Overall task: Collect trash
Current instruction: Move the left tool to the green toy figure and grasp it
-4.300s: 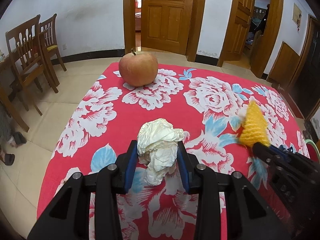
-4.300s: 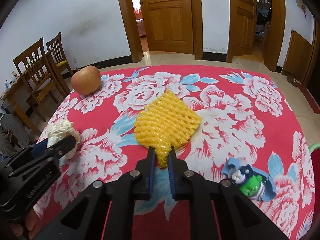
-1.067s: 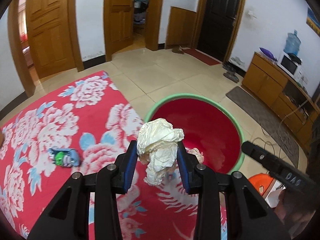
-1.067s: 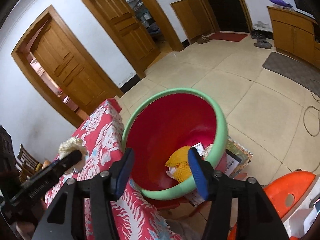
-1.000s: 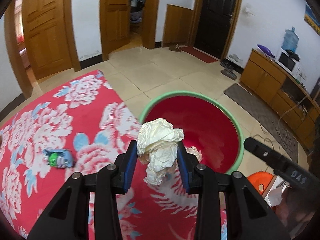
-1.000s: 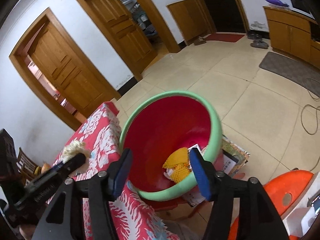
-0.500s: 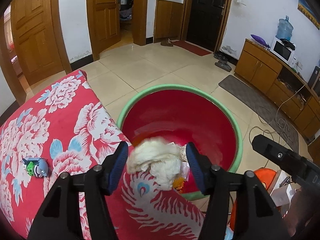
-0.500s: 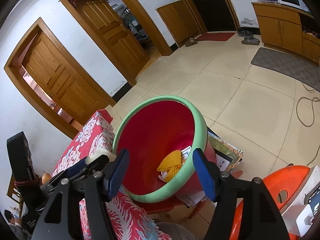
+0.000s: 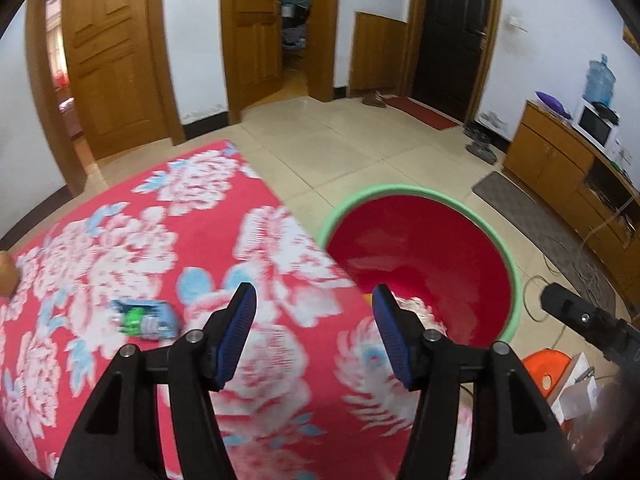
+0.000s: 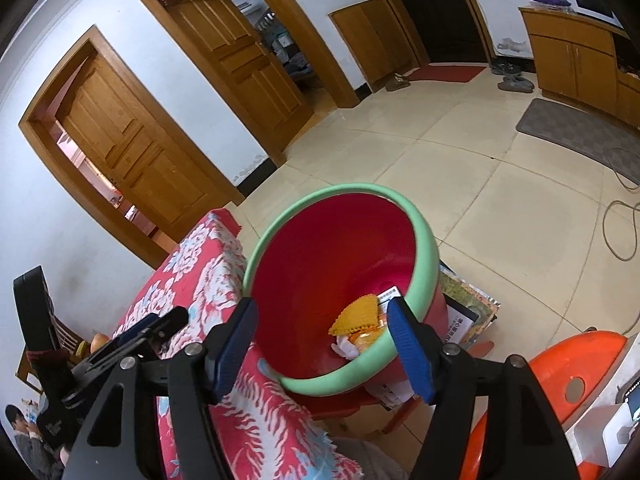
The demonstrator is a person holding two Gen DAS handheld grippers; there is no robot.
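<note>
— What is shown at the left gripper (image 9: 314,306)?

— Its blue-padded jaws are spread wide and nothing is held between them. A table covered by a red floral cloth (image 9: 168,240) is seen beneath it, and a small blue-and-green wrapper (image 9: 146,320) is left lying on the cloth, ahead and to the left of the jaws.

— And the right gripper (image 10: 322,326)?

— It too is held wide open and empty. A red bin with a green rim (image 10: 420,232) is framed just ahead of its jaws, beside the table edge. A yellow foam net (image 10: 356,314) and white crumpled paper (image 10: 345,347) are seen at the bottom of the bin, among other scraps.
</note>
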